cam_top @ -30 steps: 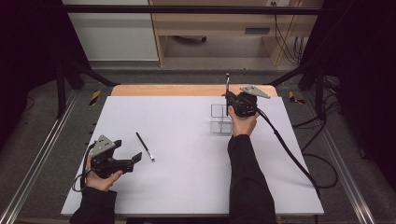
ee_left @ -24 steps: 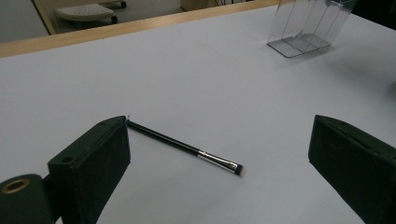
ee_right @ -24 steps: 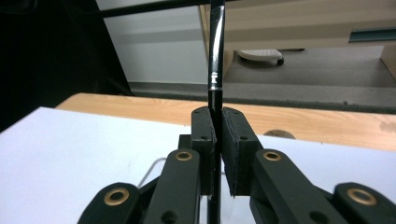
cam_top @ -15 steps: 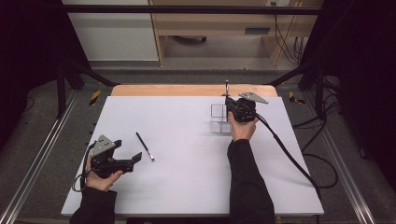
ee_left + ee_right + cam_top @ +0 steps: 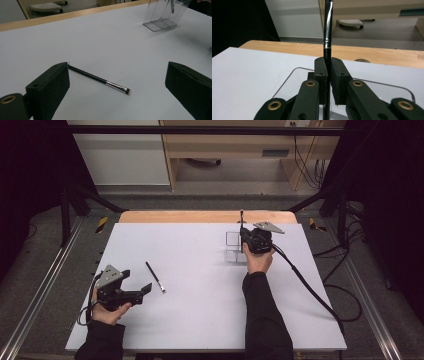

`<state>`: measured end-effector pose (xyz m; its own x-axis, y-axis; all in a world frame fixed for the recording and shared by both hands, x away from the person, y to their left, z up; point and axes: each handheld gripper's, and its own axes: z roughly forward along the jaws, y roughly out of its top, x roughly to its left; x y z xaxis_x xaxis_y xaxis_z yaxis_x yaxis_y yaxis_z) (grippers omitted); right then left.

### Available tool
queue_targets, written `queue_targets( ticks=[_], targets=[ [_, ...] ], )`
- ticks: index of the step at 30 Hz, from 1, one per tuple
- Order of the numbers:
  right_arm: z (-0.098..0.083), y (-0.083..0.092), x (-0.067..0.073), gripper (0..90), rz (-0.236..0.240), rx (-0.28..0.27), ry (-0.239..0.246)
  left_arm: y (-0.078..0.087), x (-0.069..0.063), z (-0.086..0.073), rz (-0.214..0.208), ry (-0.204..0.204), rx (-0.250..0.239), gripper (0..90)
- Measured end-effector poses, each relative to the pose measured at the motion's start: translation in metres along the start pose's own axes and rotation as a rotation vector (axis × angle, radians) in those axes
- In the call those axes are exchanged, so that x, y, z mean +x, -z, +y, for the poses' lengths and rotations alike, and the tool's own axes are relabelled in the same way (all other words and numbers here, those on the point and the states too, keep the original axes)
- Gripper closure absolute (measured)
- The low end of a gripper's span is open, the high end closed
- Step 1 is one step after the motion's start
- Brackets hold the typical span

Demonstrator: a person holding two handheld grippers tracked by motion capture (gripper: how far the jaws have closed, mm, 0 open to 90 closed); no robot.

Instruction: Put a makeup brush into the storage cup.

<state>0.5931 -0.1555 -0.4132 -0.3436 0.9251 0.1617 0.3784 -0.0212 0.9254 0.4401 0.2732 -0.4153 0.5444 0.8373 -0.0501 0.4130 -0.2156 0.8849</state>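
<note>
**Upright brush clamped over the clear organizer, second brush lying on the sheet**

A white sheet [image 5: 200, 320] covers the table, with a strip of bare wood [image 5: 190, 216] along its far edge. Beyond it stand pale wooden furniture and a grey floor; dark frame rails run down both sides, and cables trail on the floor at the right.

Against the earlier high views, little differs: the right gripper [image 5: 242, 240] sits at nearly the same spot above the clear organizer [image 5: 235, 249], and the left gripper [image 5: 146, 290] and the lying brush keep their places.

Count: 2 grippers, 2 brushes, 1 clear organizer.

The right gripper's jaws are pressed together on a black-handled brush [image 5: 327, 32], held upright, its lower end running down between the jaws over the organizer's rim. The left gripper's jaws stand wide apart with nothing between the pads; it rests low at the near left of the sheet. The second brush [image 5: 98, 79] lies flat on the sheet just ahead of it, well apart from the organizer.
</note>
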Motion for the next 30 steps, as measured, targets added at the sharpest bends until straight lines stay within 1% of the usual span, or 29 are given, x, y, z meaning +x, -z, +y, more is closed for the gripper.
queue_targets(
  ticks=[2,9,11,12,14,19,24,30],
  targets=[
    [-0.003,0.000,-0.002,84.4,0.001,0.005,-0.010,0.000,0.000,0.000,0.000,-0.001,0.001,4.6],
    [-0.006,0.003,-0.003,84.3,0.006,0.013,-0.008,-0.001,0.000,0.000,0.000,-0.002,0.003,4.6],
    [-0.007,0.004,-0.003,84.3,0.004,0.024,-0.001,-0.001,0.000,0.000,0.000,-0.002,0.004,4.6],
    [-0.007,0.003,-0.003,84.3,0.003,0.038,0.006,-0.001,-0.001,0.000,0.000,-0.003,0.004,4.6],
    [-0.008,0.003,-0.003,84.3,0.002,0.048,0.006,-0.001,-0.001,0.000,-0.001,-0.003,0.003,4.6],
    [-0.009,0.004,-0.002,84.2,-0.002,0.060,0.019,-0.001,-0.001,0.000,0.000,-0.003,0.004,4.6],
    [-0.009,0.005,-0.002,83.5,0.006,0.088,0.016,-0.002,-0.001,0.000,0.000,-0.005,0.005,4.6],
    [-0.007,0.014,0.000,77.1,0.015,0.085,0.028,-0.002,-0.001,0.000,0.000,-0.005,0.003,4.6]
  ],
)
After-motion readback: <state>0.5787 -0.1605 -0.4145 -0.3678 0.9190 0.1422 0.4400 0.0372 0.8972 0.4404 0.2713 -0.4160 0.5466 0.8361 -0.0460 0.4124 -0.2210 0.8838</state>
